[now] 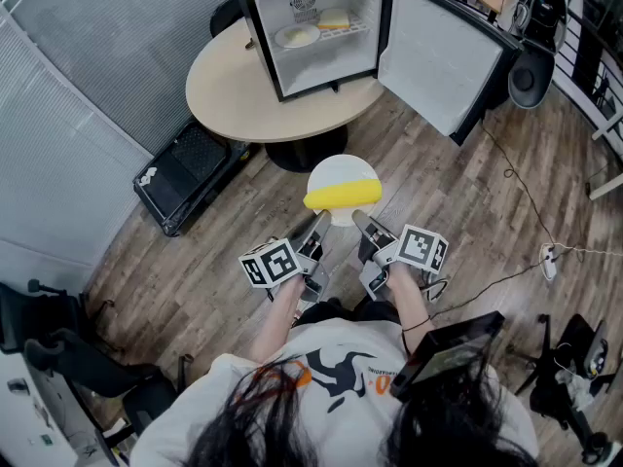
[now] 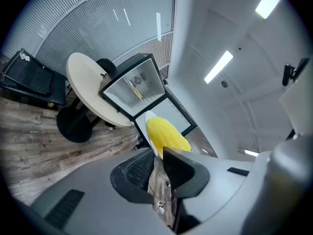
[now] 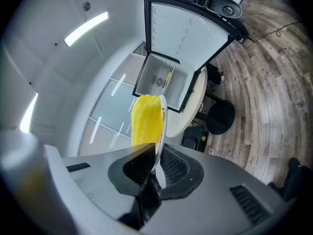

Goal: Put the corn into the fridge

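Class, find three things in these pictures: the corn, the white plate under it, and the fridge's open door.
corn (image 1: 341,197), head view, middle of the cob.
plate (image 1: 341,169), head view, bare part beyond the corn.
fridge door (image 1: 433,56), head view, white inner panel.

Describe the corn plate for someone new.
In front of the open fridge on the round table, a white plate hangs over the floor, left gripper and right gripper pinching its near rim. Unlike the shelved plate, it carries yellow corn.
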Tool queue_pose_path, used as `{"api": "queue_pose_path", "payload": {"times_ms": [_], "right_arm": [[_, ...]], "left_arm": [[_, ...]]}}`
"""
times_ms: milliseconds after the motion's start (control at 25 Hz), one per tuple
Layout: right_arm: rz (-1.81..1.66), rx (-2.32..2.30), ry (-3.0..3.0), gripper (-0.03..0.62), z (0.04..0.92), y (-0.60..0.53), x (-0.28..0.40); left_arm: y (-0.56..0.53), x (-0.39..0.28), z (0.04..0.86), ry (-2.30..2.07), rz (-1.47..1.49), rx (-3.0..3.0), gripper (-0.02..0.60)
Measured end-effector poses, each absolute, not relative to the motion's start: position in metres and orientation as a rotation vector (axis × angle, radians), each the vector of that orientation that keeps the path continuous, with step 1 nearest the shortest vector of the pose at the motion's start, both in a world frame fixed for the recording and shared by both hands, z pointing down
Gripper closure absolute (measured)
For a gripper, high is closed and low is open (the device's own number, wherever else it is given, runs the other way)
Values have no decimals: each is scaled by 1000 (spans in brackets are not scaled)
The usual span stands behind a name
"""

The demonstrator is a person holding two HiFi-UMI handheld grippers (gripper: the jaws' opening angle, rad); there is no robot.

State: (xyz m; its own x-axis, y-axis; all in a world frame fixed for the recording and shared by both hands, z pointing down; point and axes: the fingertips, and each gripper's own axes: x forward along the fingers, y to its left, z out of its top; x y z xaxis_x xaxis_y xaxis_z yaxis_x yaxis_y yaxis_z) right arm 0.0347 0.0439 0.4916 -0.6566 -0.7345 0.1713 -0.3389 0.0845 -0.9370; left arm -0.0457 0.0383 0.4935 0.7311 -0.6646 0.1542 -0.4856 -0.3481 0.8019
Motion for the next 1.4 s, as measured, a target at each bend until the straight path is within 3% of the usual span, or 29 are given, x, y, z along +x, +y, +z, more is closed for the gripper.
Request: {"api": "queue_pose_path", "payload": {"times_ms": [1400], "right_arm": [[-1608, -1044, 2077, 560, 502, -1, -7]], "left_arm": [[-3, -86, 503, -901, -269, 1993, 518]]}}
